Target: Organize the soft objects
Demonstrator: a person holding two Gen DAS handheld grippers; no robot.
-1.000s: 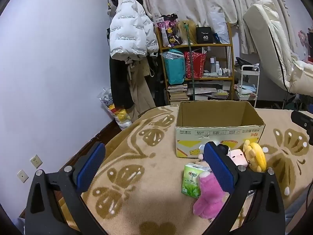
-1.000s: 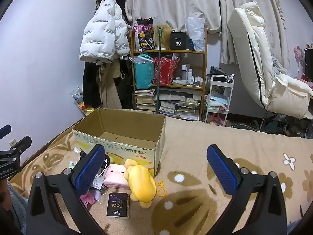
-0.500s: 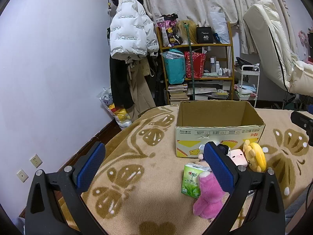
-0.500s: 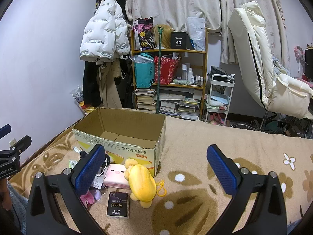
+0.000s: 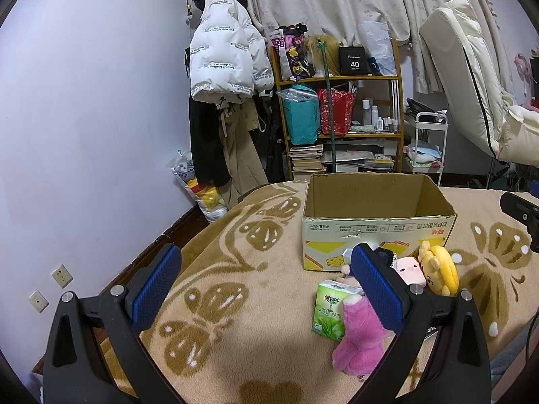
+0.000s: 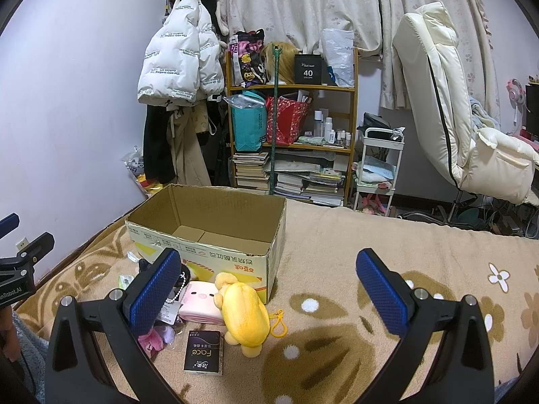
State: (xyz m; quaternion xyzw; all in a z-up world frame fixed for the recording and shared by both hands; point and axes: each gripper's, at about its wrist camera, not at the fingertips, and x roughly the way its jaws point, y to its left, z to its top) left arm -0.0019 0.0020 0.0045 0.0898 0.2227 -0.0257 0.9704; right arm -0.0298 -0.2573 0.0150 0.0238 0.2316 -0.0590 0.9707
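Note:
An open, empty cardboard box (image 5: pixel 377 232) (image 6: pixel 209 235) stands on a tan patterned blanket (image 5: pixel 242 269) (image 6: pixel 337 269). In front of it lie a yellow plush (image 6: pixel 244 314) (image 5: pixel 438 269), a pink pig plush (image 6: pixel 198 303) (image 5: pixel 409 269), a pink furry plush (image 5: pixel 358 340) and a green tissue pack (image 5: pixel 328 309). A black tissue pack (image 6: pixel 203 353) rests beside the yellow plush. My left gripper (image 5: pixel 266 289) is open, hovering left of the pile. My right gripper (image 6: pixel 269 293) is open above the blanket, just right of the yellow plush.
A wooden shelf (image 6: pixel 293 134) with books and bags stands beyond the bed, next to hung coats (image 5: pixel 222 67). A white cart (image 6: pixel 377 168) and a cream recliner (image 6: pixel 448 111) are at the right. The blanket right of the box holds no objects.

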